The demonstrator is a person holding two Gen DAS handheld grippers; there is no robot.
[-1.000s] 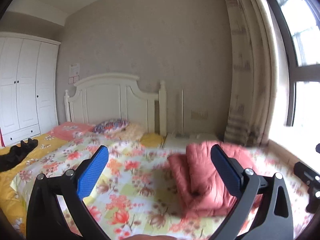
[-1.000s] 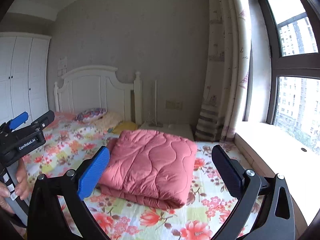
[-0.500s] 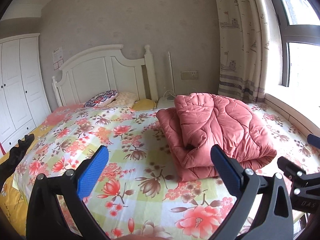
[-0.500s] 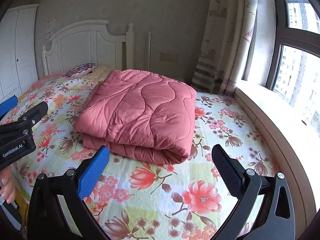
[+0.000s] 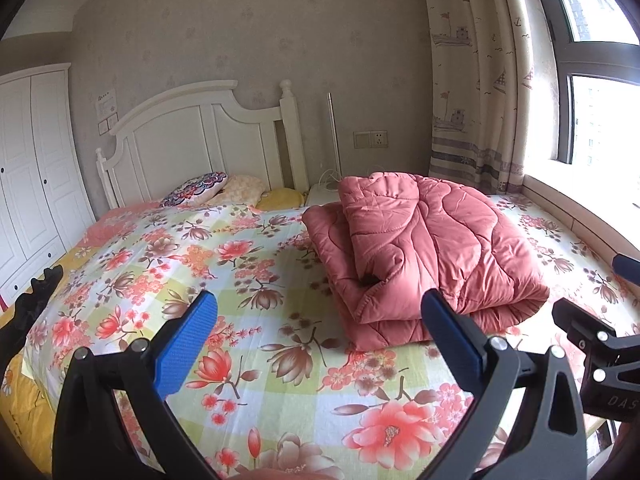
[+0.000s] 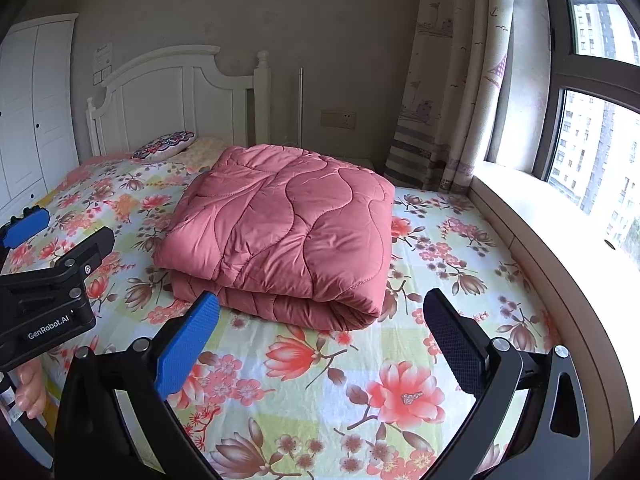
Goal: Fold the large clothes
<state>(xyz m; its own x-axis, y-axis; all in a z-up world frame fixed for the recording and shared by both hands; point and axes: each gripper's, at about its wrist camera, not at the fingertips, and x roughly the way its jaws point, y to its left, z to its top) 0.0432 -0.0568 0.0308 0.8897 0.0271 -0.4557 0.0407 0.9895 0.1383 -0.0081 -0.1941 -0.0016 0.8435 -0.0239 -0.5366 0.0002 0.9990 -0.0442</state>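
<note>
A pink quilted comforter lies folded in a thick stack on the floral bed sheet, toward the window side; it also shows in the right wrist view. My left gripper is open and empty, held above the sheet in front of the comforter's near left corner. My right gripper is open and empty, just short of the comforter's folded front edge. A dark garment lies at the bed's left edge.
A white headboard and pillows stand at the far end. A white wardrobe is on the left. A curtain and a window ledge run along the right side of the bed.
Both grippers have tilted down from the wall toward the bed and moved closer to the comforter. Both stayed open. The comforter has not moved.
</note>
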